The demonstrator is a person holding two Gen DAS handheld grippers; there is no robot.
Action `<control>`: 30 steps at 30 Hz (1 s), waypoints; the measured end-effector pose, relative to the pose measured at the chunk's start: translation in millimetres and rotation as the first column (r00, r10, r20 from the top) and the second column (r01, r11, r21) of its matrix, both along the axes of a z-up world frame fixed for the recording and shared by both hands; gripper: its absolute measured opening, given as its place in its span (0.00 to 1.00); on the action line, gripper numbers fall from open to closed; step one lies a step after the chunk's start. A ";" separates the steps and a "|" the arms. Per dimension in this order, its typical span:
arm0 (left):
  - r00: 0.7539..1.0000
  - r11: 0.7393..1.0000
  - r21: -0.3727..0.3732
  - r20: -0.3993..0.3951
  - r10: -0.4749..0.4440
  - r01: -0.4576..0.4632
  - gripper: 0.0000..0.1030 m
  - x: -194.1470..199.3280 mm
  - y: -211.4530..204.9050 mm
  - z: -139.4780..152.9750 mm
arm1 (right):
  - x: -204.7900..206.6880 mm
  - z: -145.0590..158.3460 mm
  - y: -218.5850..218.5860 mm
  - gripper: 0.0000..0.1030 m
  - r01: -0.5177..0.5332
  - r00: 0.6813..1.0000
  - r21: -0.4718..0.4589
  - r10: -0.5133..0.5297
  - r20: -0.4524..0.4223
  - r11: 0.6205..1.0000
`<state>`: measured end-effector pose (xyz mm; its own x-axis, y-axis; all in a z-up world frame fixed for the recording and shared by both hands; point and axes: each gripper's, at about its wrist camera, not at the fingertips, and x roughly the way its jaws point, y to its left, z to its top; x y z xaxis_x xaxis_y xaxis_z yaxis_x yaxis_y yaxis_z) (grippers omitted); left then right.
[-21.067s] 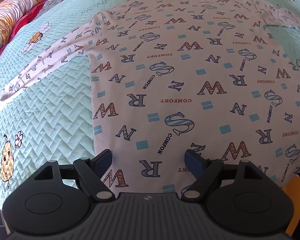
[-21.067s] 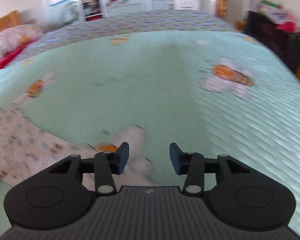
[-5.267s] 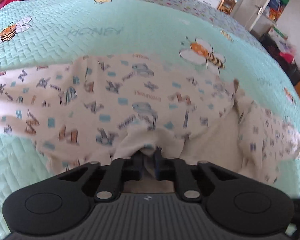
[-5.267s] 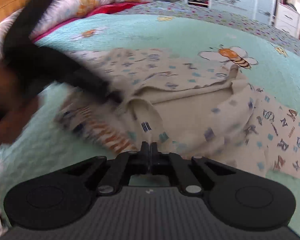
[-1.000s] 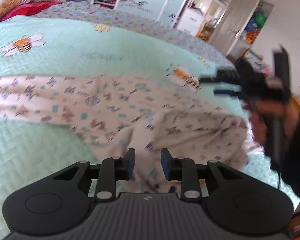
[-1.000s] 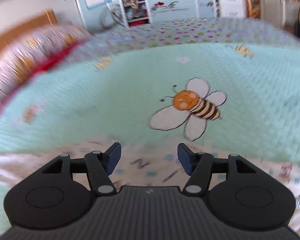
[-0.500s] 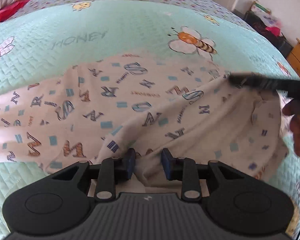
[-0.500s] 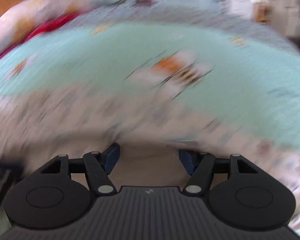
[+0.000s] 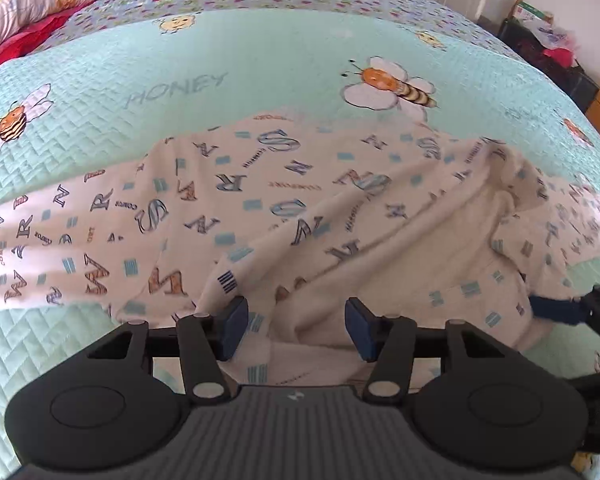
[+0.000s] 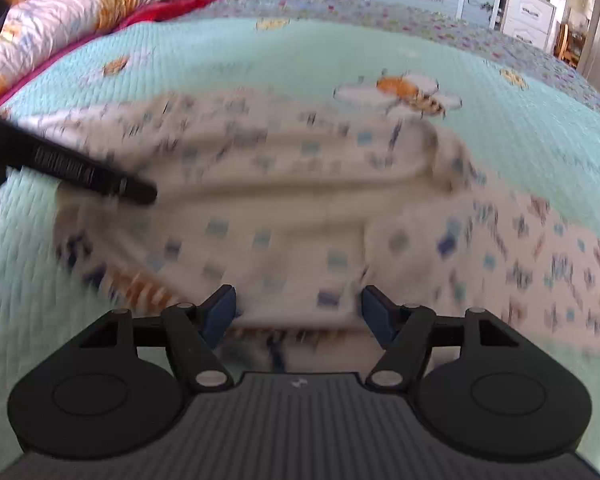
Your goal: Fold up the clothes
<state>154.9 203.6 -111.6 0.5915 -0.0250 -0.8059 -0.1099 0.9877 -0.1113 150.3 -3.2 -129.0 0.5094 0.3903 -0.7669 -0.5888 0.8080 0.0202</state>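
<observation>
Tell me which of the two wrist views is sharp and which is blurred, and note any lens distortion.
Left wrist view: sharp, the letters on the printed shirt read clearly; only its far right edge smears. Right wrist view: motion blur streaks the shirt's print, while the right gripper stays crisp. Both views: fisheye bends the green bedspread into a dome.

A white cotton garment printed with scattered letters and small blue squares (image 9: 268,208) is seen lying rumpled across the mint-green quilted bedspread (image 9: 228,52), one side turned over so its plain inner face is shown, near the front edge
</observation>
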 end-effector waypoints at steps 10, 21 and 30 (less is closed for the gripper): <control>1.000 0.999 0.034 -0.026 -0.005 0.006 0.73 -13.1 -18.1 -8.3 | -1.3 38.5 -26.7 0.74 0.144 0.983 0.090 -0.153 0.101 0.985; 1.000 0.998 0.053 -0.016 -0.024 0.025 0.54 -31.2 -21.2 -15.1 | 9.5 -3.5 -29.9 0.17 0.243 0.970 0.095 -0.244 0.008 0.965; 1.000 0.997 -0.072 -0.021 0.023 -0.025 0.21 -46.1 -5.0 -9.1 | -25.9 16.0 -56.4 0.07 0.248 0.966 0.236 -0.258 0.011 0.940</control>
